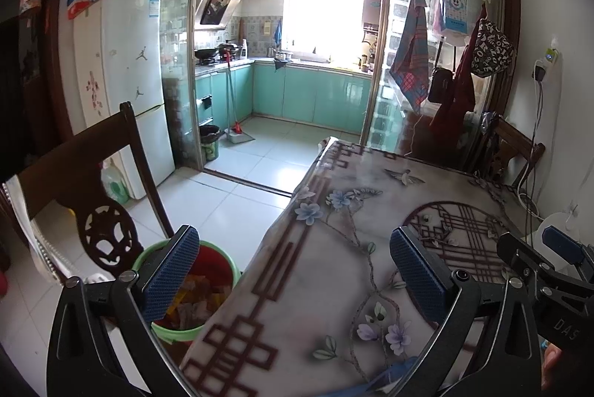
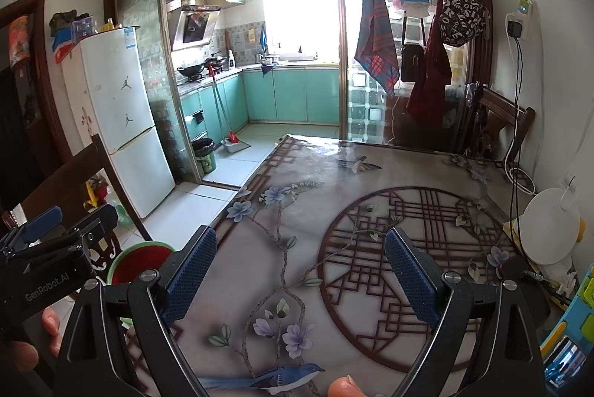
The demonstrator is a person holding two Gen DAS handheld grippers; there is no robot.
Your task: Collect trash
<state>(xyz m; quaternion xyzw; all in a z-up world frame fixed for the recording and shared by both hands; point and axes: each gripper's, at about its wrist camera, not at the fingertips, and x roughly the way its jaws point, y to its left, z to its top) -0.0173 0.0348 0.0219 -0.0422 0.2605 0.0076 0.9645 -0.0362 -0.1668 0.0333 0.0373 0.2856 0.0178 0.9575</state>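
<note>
Both tools, the left tool (image 1: 293,271) and the right tool (image 2: 300,272), are held wide apart with nothing between the pads. Trash (image 1: 196,300) is seen as crumpled orange and brown wrappers inside the green bin (image 1: 222,261), lower left of frame, beside the tabletop (image 1: 334,267). It is judged light, soft and crushable; pinching at a raised fold is advised.
</note>
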